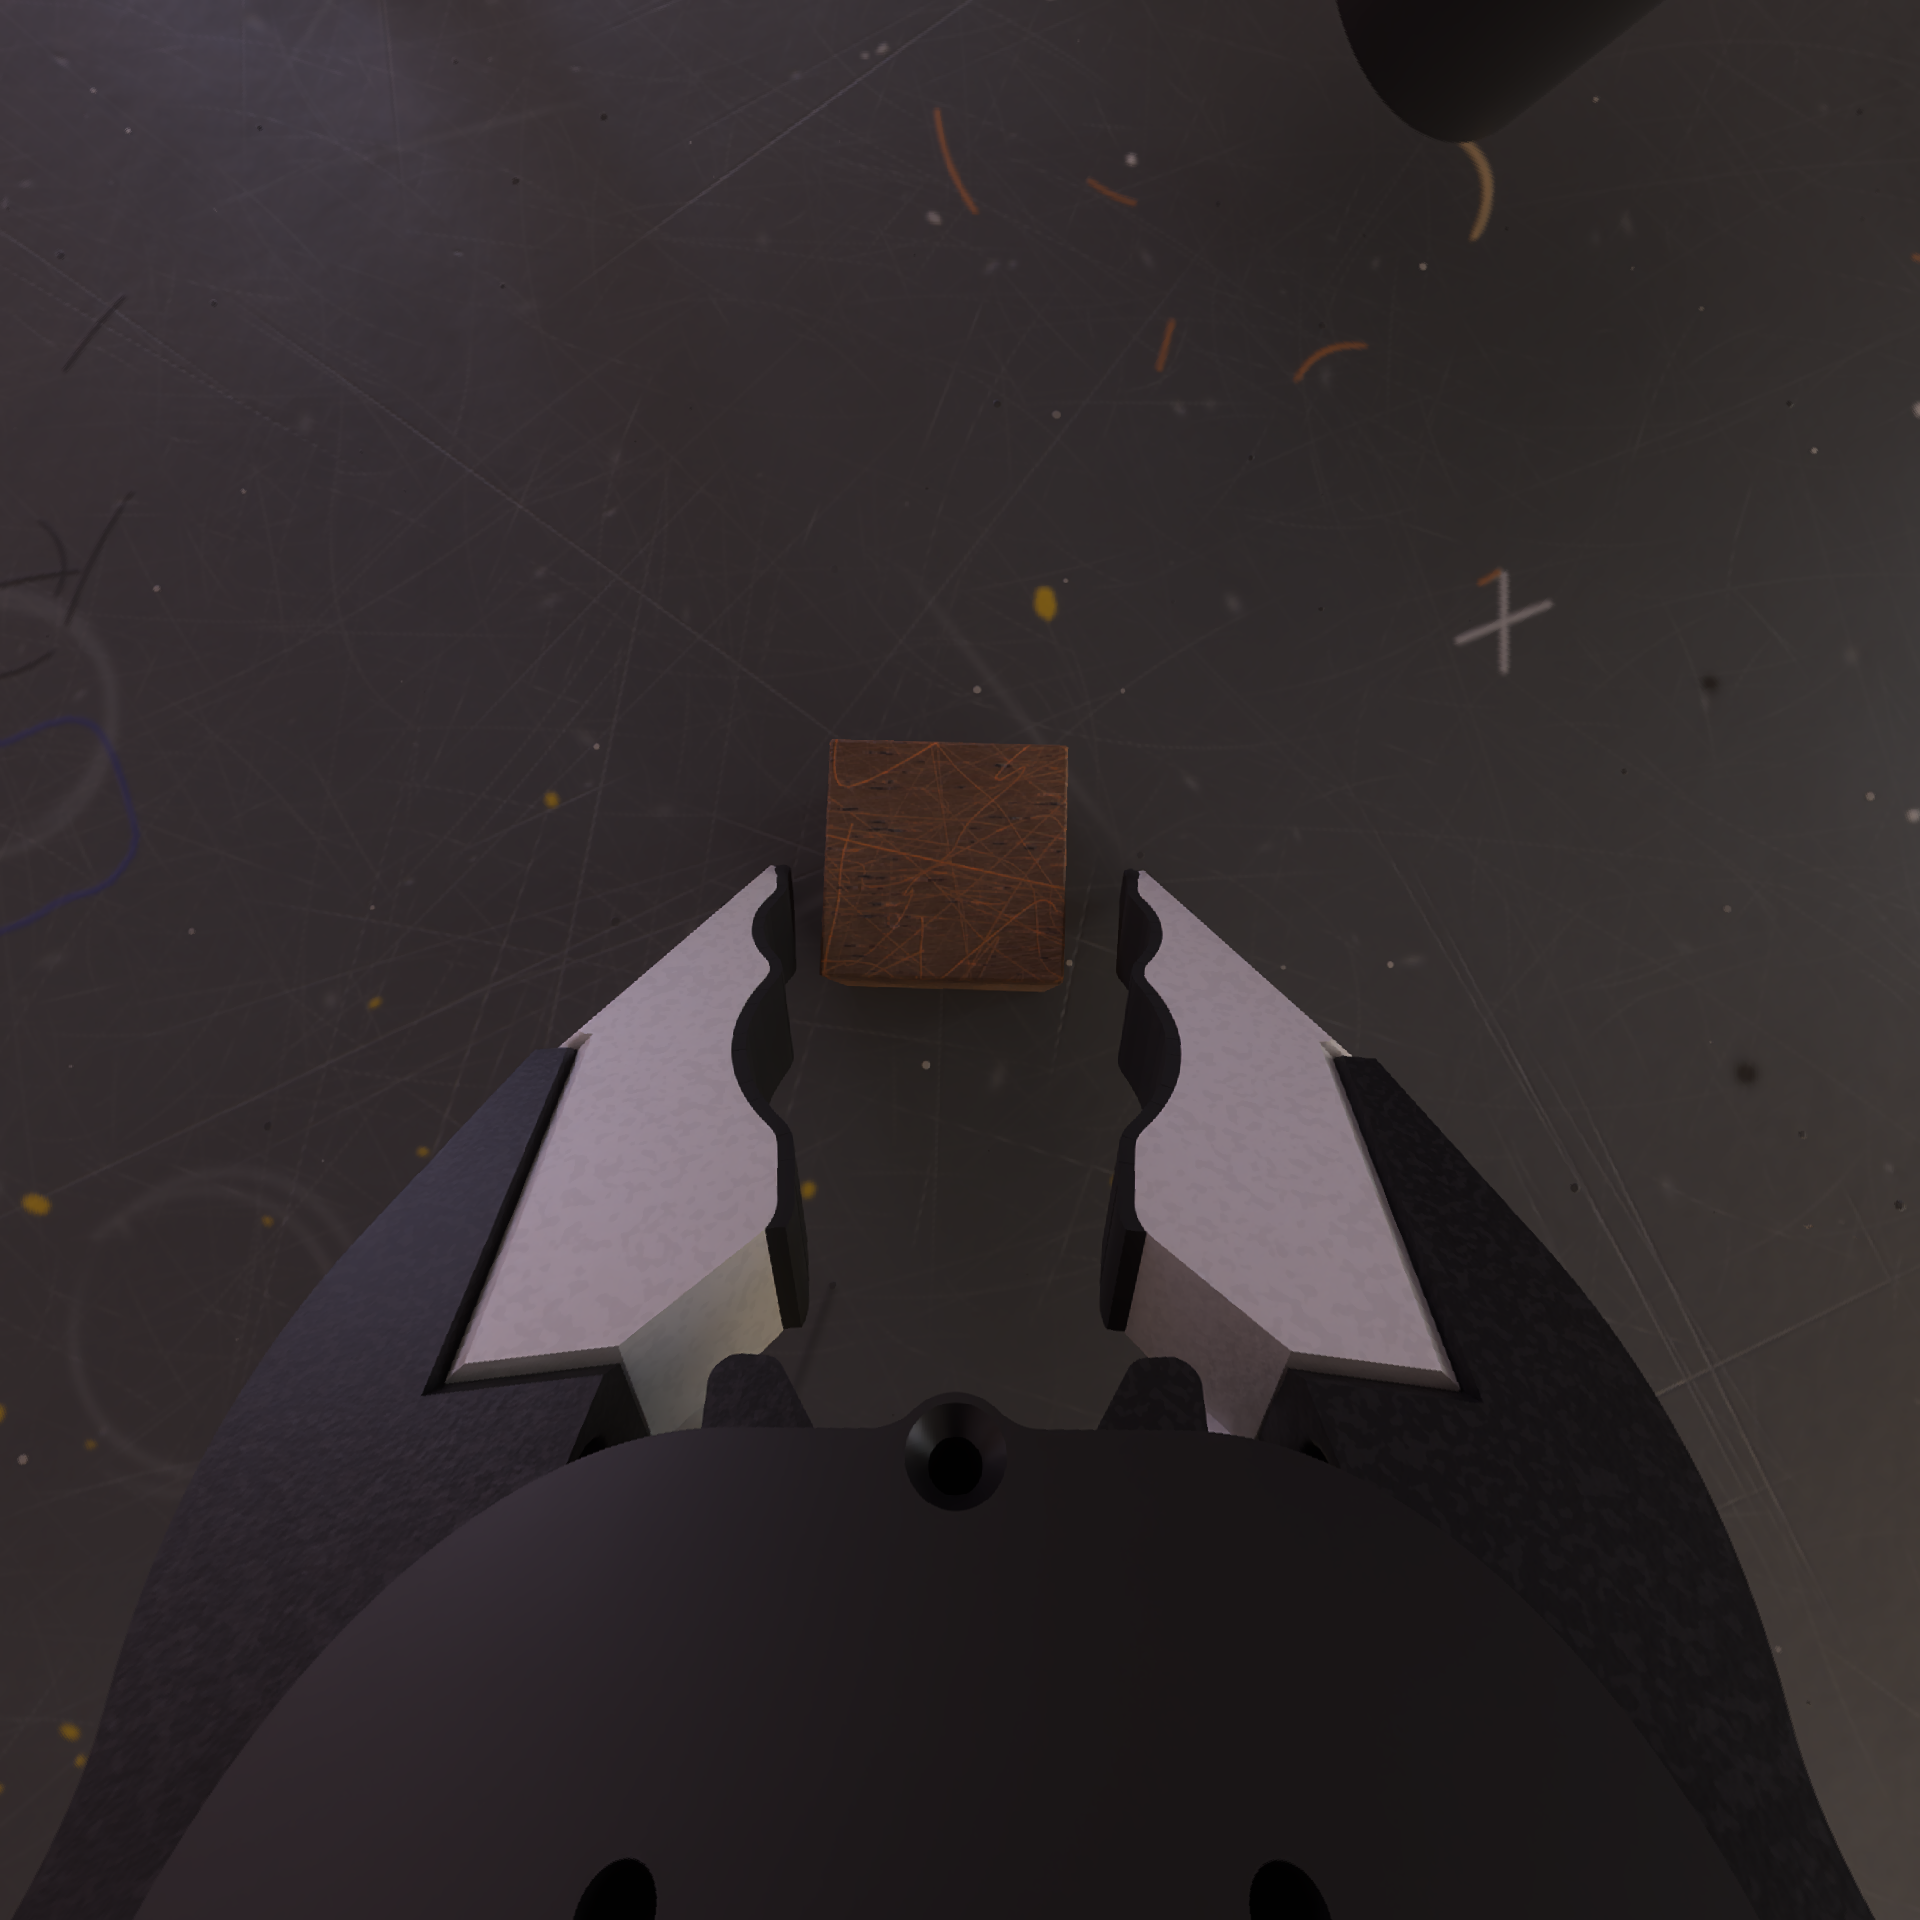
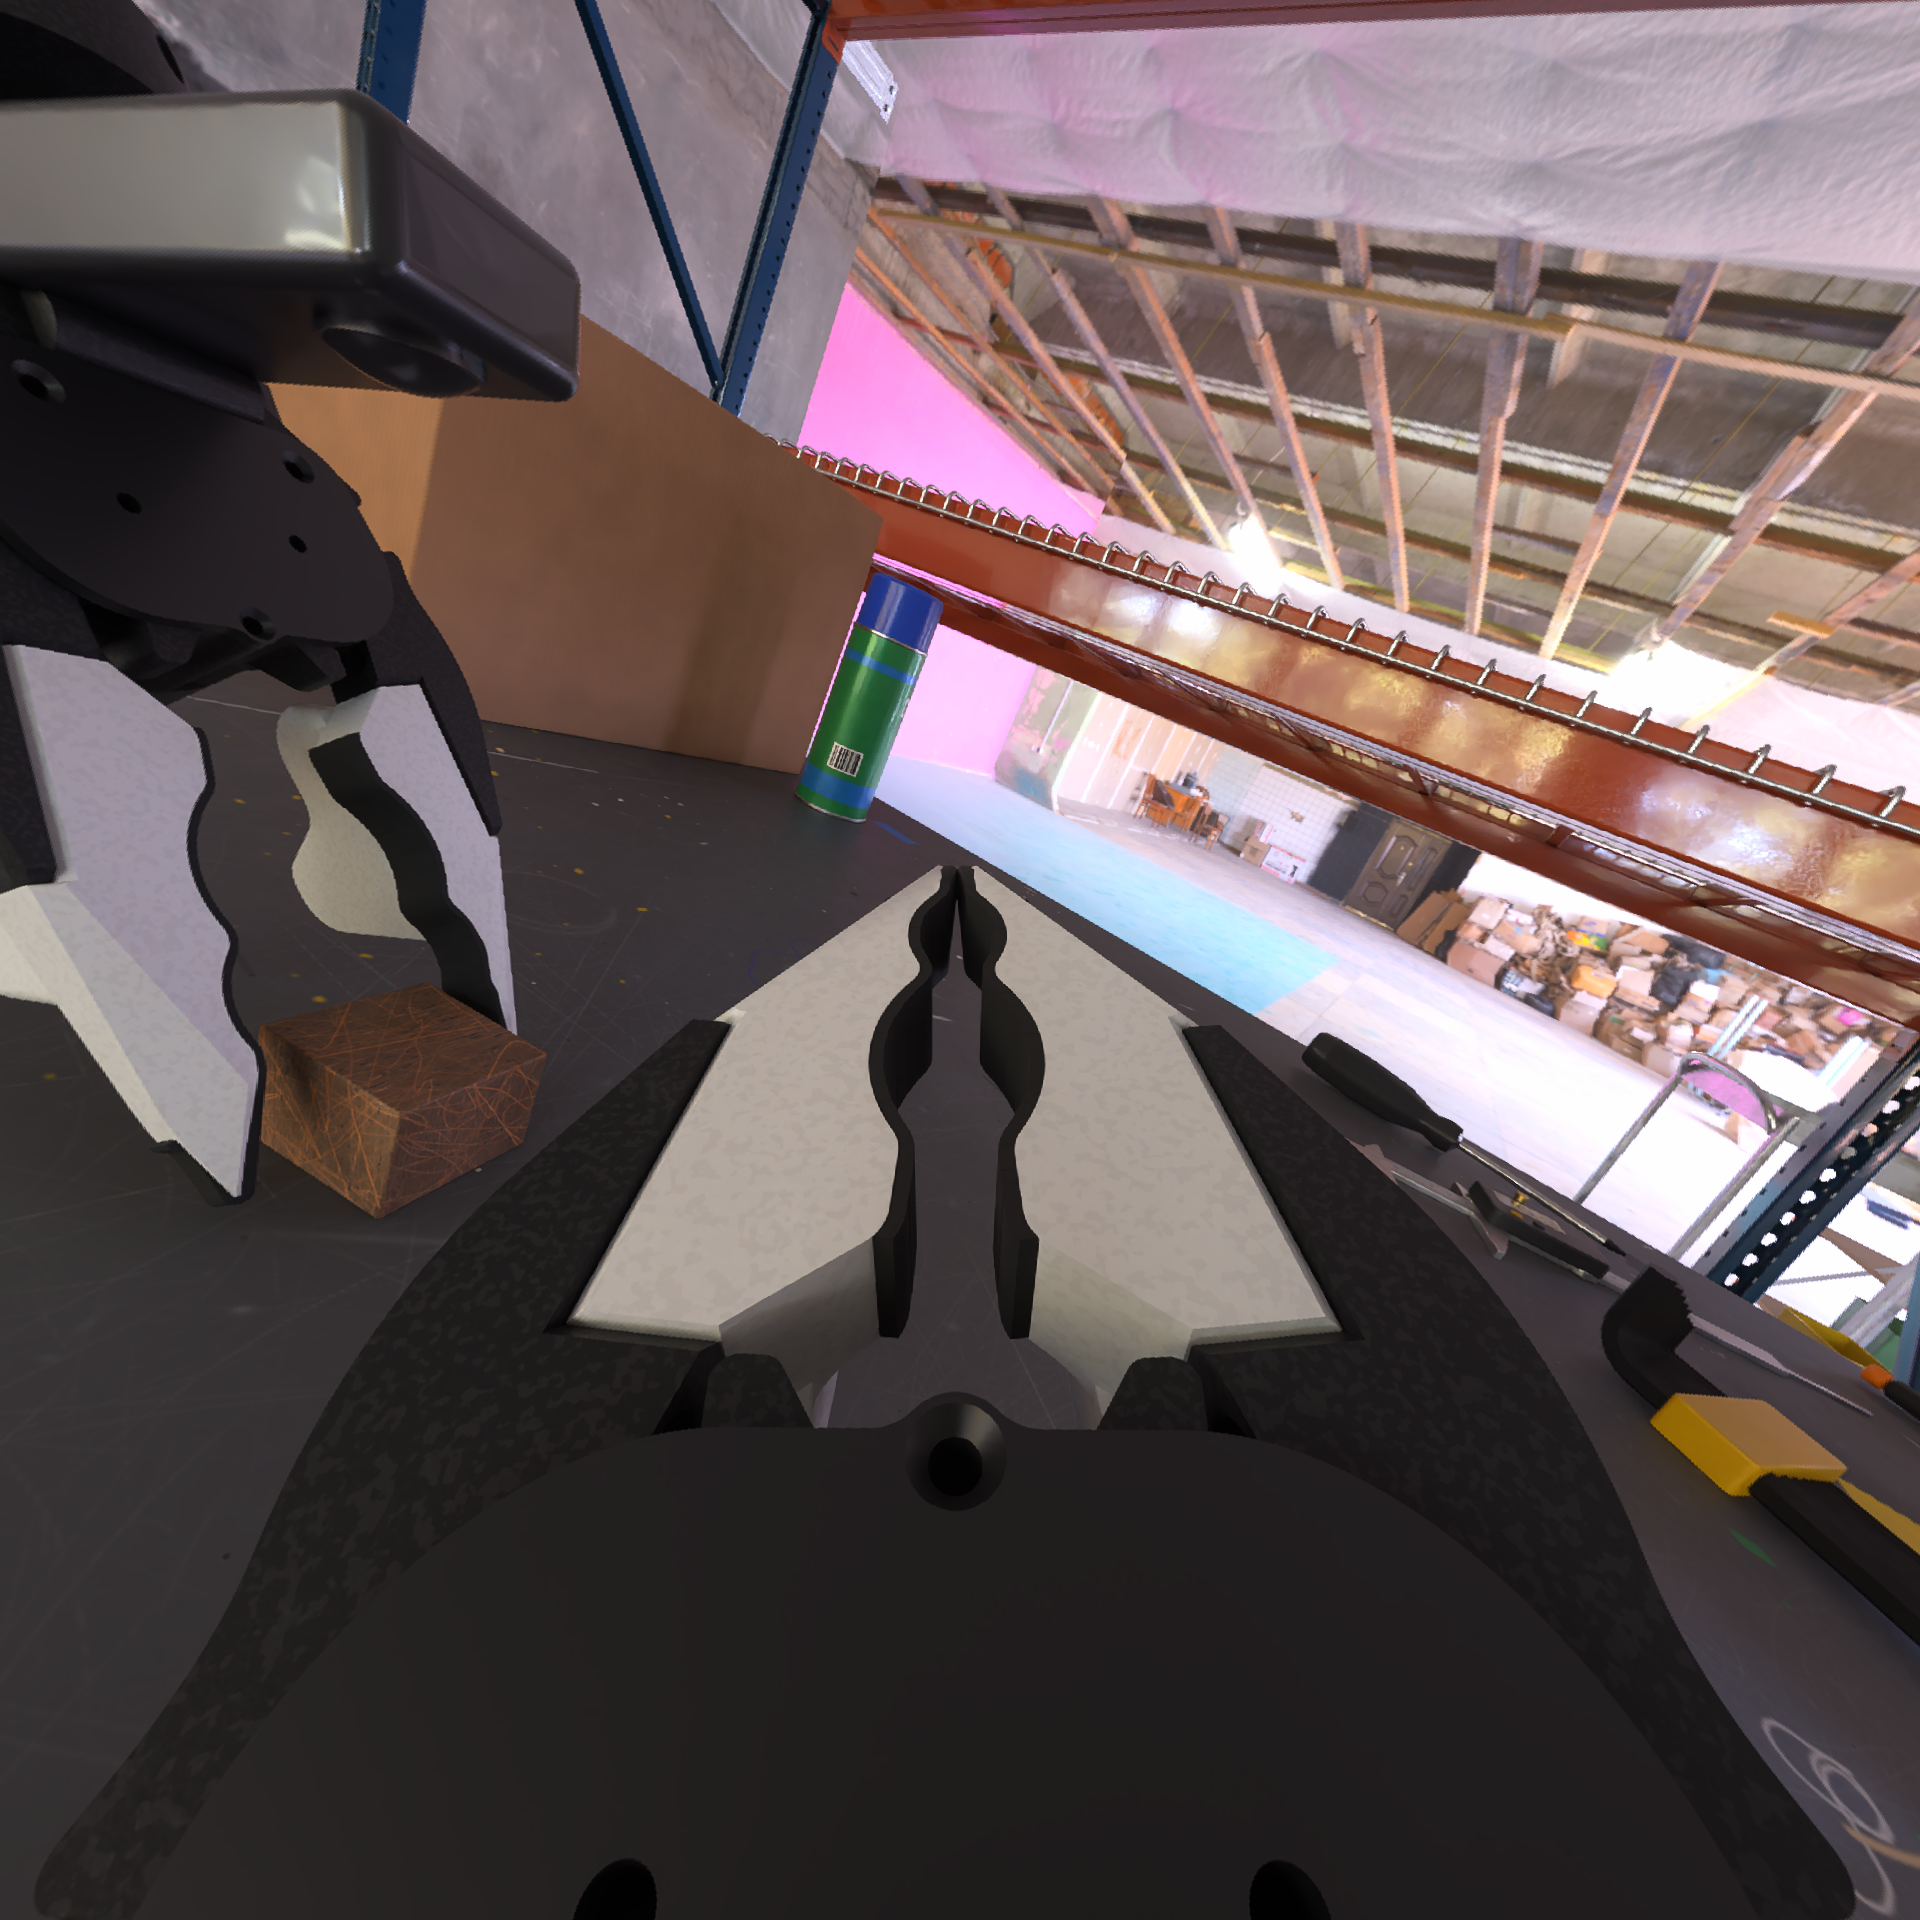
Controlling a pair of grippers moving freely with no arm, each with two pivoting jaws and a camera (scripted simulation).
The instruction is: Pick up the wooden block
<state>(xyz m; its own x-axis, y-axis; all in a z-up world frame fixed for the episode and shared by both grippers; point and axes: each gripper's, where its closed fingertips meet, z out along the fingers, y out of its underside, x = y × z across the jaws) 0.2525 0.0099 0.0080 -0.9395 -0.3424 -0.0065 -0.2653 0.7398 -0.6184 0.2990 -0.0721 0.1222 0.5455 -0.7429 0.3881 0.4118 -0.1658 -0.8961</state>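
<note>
Closest to the lens in the left wrist view, the left gripper [image 1: 954,883] points down at the dark, scratched bench [image 1: 416,416] with its jaws apart. Its tips flank the near half of the wooden block [image 1: 945,862], which sits flat on the bench, with a thin gap on each side. To grip well, I judge it should reach a little further so the pads cover the block's middle, keep the gaps even, then close squarely on the two side faces before lifting straight up. A dark rounded shape [image 1: 1475,62] at the top right corner is too cropped to identify.

Nearest in the right wrist view, the right gripper [image 2: 956,883] has its jaws together, holding nothing, and stays low over the bench beside the work. The block lies at left, between the left gripper's fingers. Farther back stand a green and blue spray can [image 2: 868,707] and a brown board [image 2: 623,603]; a screwdriver [image 2: 1392,1101] and a yellow-and-black tool [image 2: 1756,1444] lie well apart at right. Nothing blocks the lift, though the right gripper sits fairly close.
</note>
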